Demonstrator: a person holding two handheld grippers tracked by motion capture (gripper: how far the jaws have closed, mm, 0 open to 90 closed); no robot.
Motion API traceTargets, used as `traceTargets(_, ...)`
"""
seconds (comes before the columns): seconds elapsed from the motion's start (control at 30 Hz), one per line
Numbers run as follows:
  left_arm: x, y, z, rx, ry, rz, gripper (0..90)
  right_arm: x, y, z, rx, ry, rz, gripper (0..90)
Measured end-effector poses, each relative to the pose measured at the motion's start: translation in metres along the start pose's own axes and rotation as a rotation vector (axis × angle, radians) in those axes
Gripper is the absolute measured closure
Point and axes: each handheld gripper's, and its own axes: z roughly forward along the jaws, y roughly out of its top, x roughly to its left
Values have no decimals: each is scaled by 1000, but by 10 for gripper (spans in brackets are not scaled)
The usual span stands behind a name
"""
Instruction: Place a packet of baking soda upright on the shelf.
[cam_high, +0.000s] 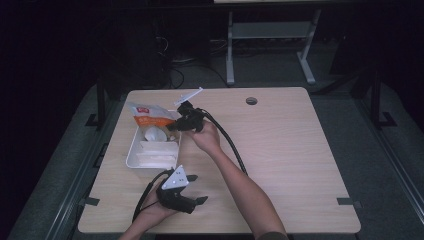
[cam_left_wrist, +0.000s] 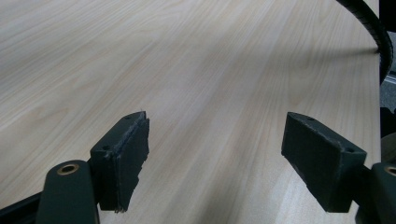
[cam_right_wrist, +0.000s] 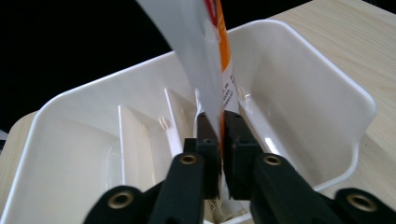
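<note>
- Tabletop (cam_high: 280, 150) room: right half lay bare from the round hole (cam_high: 251, 101) near the far edge down to the near edge; white tray (cam_high: 131, 159) sat toward the left edge, about midway between far and near edges, with bare wood all round it.
- Tray's long axis ran far-to-near; dividers split it into compartments, with pale flat items in the near ones and a round white item (cam_high: 152, 134) in the far one.
- Orange-and-white packet (cam_high: 148, 116) hung over the tray's far end, long axis running roughly left-right in the high view, its free end toward the far-left corner. In the right gripper view the packet (cam_right_wrist: 205, 56) rose upward out of the jaws, above the tray (cam_right_wrist: 327, 93).
- Right gripper (cam_right_wrist: 220, 135): jaws clamped together on the packet's lower edge; forearm reached diagonally from the near edge, wrist bent left over the tray's far-right corner.
- Left gripper (cam_left_wrist: 212, 154): jaws apart, nothing between them, held low near the near edge, aimed across bare wood toward the right; its hand (cam_high: 152, 210) came in from the near edge.
</note>
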Motion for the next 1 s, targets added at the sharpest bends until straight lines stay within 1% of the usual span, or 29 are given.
traceTargets(0.07, 0, 0, 0, -2, 2, 0, 226, 0, 0, 0, 6, -7, 2, 892)
traceTargets(0.1, 0, 0, 0, -3, 3, -2, 226, -1, 0, 0, 5, -2, 3, 894)
traceTargets(0.2, 0, 0, 0, -3, 4, -3, 226, -5, -2, 0, 2, 5, 32, 894)
traceTargets(0.27, 0, 0, 0, -2, 4, -3, 226, -6, -3, 0, -2, 11, 37, 888)
traceTargets(0.43, 0, 0, 0, -1, 4, -3, 223, -2, -1, -3, 1, -3, 17, 798)
traceTargets(0.57, 0, 0, 0, 0, 4, 1, 221, -2, -2, -11, -10, -10, 16, 755)
traceTargets(0.87, -1, 0, 2, 9, 4, 3, 218, -3, -9, -31, -24, -14, 15, 688)
traceTargets(1.0, 0, 1, 2, 5, 1, 1, 217, -3, -13, -40, -25, -20, 13, 671)
